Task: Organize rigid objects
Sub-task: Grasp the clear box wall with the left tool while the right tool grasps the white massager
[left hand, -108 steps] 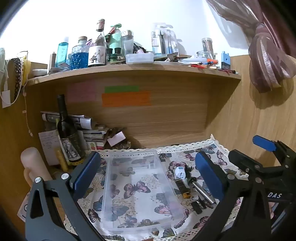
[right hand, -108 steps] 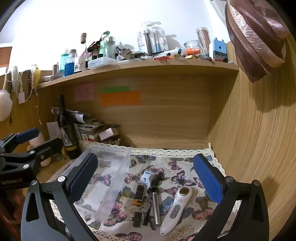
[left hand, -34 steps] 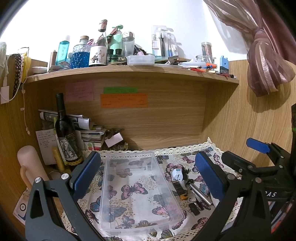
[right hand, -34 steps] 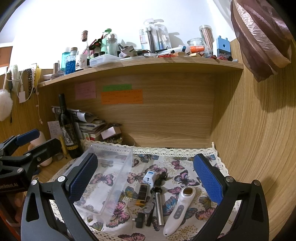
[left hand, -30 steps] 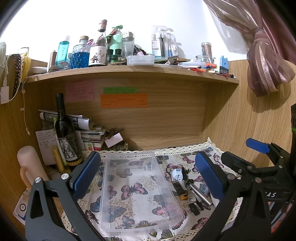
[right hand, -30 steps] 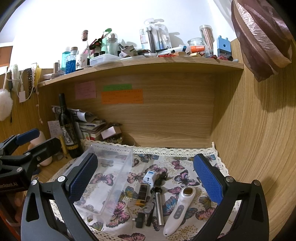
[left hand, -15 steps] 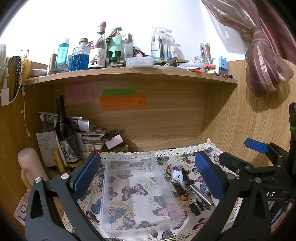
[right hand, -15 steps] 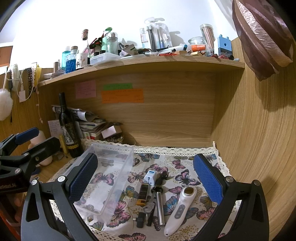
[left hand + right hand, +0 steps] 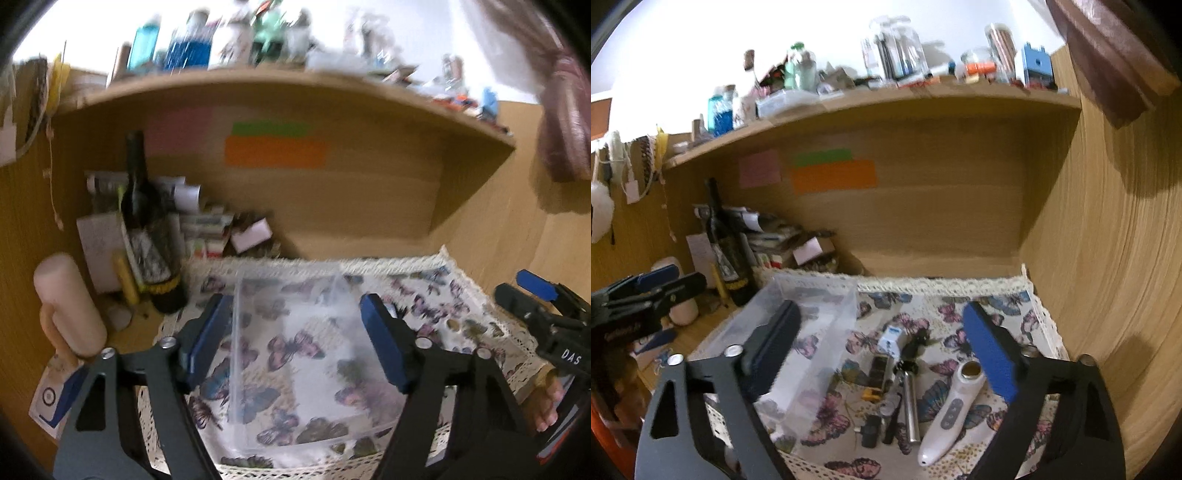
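Right gripper (image 9: 882,347), jaws wide and empty, sits nearer the white handheld wand device (image 9: 947,410), lying lengthwise toward the butterfly-print cloth's (image 9: 1004,306) front edge, right of the clear plastic bin (image 9: 812,325); left gripper (image 9: 295,339) wide, empty, over bin.

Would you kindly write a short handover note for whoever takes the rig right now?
Left claw: open, holding nothing, over the clear bin.
Right claw: open, holding nothing, over the small items.
On the butterfly cloth, right of the bin: white handheld device, metal cylinder, white-blue cube, black-yellow gadget, small black pieces.
Done: nothing in the bin.
Left: all items remain to be sorted.
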{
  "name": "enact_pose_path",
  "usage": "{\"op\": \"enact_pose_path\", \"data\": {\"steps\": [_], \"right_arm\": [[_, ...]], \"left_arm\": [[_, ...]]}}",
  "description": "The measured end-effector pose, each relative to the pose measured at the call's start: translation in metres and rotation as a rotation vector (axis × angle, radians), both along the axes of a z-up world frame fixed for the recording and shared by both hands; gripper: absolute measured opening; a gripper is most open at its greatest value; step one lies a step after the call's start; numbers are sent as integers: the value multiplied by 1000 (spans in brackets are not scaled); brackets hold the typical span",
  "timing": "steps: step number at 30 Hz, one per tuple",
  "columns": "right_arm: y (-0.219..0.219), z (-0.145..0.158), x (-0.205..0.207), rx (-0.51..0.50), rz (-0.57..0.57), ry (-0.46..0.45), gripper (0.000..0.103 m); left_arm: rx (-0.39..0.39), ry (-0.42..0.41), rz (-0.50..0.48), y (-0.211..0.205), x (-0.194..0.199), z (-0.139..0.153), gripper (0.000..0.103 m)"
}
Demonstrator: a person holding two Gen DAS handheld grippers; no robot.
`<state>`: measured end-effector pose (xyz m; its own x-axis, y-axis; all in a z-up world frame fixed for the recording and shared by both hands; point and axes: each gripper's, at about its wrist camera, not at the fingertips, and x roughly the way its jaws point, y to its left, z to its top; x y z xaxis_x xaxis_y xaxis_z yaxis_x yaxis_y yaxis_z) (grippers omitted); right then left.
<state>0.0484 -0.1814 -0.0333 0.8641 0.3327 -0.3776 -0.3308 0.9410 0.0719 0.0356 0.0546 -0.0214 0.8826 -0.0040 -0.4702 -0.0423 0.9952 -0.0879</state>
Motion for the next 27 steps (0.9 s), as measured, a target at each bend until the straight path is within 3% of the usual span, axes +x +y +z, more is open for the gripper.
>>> {"op": "enact_pose_path", "data": {"steps": [2, 6, 8, 13, 16, 20, 27], "right_arm": [[-4, -6, 7, -8, -7, 35, 73], [-13, -16, 22, -33, -33, 102, 58], [-18, -24, 31, -45, -46, 144, 51], [-32, -41, 50, -49, -66, 257, 35], [-40, -51, 59, -48, -88, 312, 32], [-48, -66, 69, -60, -127, 379, 32], [-57, -88, 87, -79, -170, 491, 32]], "left_arm": [[2, 46, 15, 10, 8, -9, 59], [-22, 165, 21, 33, 27, -30, 49], [-45, 232, 18, 41, 34, -40, 38], [-77, 366, 23, 58, 48, -68, 32], [-73, 415, -1, 56, 51, -78, 28], [-88, 490, -43, 53, 59, -92, 10], [-109, 516, -62, 55, 62, -100, 9]]}}
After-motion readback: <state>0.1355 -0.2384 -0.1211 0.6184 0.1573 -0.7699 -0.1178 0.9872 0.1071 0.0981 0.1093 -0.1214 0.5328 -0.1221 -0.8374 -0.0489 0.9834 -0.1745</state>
